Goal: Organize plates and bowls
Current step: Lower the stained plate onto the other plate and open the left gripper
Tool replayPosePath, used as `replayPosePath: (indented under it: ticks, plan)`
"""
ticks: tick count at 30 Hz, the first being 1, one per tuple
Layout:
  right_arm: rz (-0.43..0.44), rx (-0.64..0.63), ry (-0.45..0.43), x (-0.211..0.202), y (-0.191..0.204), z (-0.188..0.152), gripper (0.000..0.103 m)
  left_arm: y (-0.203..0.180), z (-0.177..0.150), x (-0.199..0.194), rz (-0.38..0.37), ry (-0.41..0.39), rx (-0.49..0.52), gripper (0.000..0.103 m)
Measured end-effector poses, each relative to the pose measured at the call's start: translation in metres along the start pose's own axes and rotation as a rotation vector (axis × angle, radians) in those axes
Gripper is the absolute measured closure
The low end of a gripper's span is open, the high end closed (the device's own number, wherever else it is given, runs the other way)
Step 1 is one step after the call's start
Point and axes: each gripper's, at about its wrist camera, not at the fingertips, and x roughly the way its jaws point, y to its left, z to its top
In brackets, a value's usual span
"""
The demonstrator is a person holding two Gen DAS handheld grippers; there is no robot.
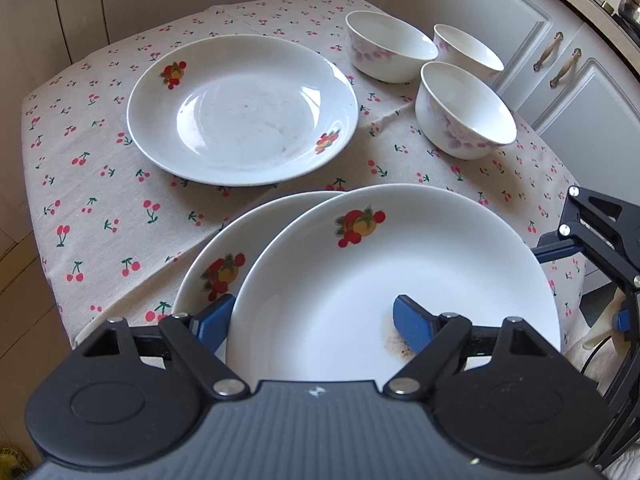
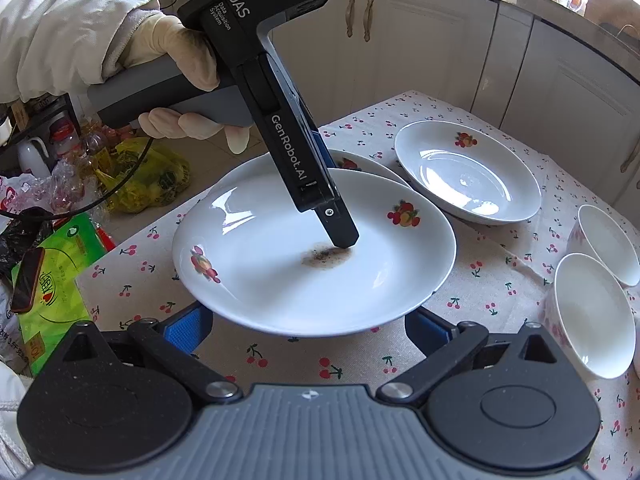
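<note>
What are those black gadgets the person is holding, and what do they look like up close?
The left gripper is a black pistol-shaped tool with a grey handle, printed "DAS" and "GenRobot.AI". Both have black linkage arms with silver rivets and ribbed blue fingers. The left hand wears a cream glove and a pale quilted sleeve.

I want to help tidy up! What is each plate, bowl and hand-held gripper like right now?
Lower plate: mostly covered.
Stained plate: brown spot, lying partly over it.
Far plate: alone, flat on cloth.
Three bowls: upright, empty, unstacked.
Left hand-held gripper: straddles the spotted one's rim; grip unclear.
Right hand-held gripper: open.
</note>
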Motion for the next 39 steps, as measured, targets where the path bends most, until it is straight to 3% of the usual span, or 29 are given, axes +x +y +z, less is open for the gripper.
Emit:
replayPosePath:
  ticks: [39]
  plan:
    - [-0.063,0.0,0.005,-0.003,0.002,-0.001,0.0,0.004,-0.009,-0.021,0.061,-0.088,-0.035,0.018]
